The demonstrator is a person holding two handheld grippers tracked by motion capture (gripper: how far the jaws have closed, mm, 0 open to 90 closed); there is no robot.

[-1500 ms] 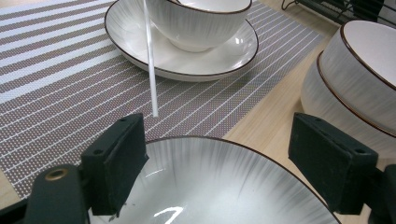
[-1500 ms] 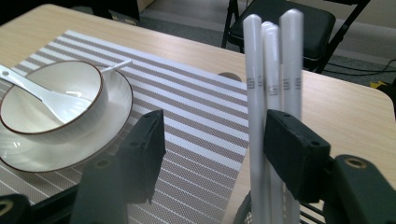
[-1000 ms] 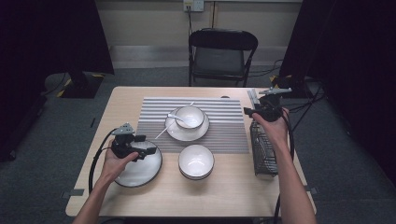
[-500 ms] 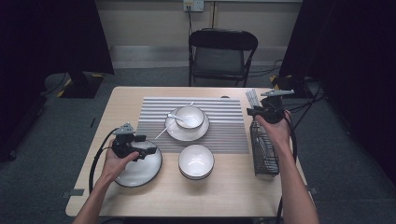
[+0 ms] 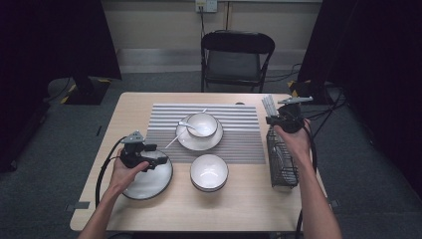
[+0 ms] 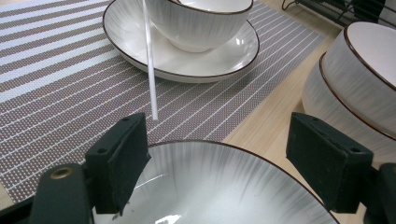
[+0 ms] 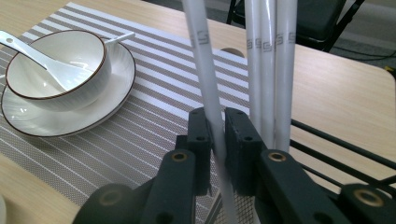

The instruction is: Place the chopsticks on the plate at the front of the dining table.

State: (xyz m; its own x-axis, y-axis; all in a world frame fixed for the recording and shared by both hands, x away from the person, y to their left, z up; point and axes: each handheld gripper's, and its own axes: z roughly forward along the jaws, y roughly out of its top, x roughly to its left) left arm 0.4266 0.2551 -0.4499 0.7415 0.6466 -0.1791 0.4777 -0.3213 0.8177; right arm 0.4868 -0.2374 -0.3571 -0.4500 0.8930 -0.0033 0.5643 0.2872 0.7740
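Observation:
My left gripper [image 5: 155,162] hovers open over the far rim of a white plate [image 5: 149,181] at the table's front left; its jaws straddle the plate's rim [image 6: 219,151] without pressing on it. My right gripper [image 5: 273,119] is at the top of a black wire basket [image 5: 282,162] on the right side. Its jaws have just been closing and are now shut on one white chopstick [image 7: 205,70], with my right gripper [image 7: 218,119] gripping it low down. Other white chopsticks [image 7: 271,70] stand upright just behind it.
On a striped placemat [image 5: 239,134] sits a bowl [image 5: 201,123] on a saucer [image 5: 199,142], with a white spoon [image 5: 185,125] in it. A single chopstick [image 6: 149,60] lies from the saucer toward the plate. Stacked white bowls [image 5: 209,172] stand at front centre. A folding chair [image 5: 236,55] is behind the table.
The right hand has shifted slightly over the basket. The left hand and the dishes have not moved.

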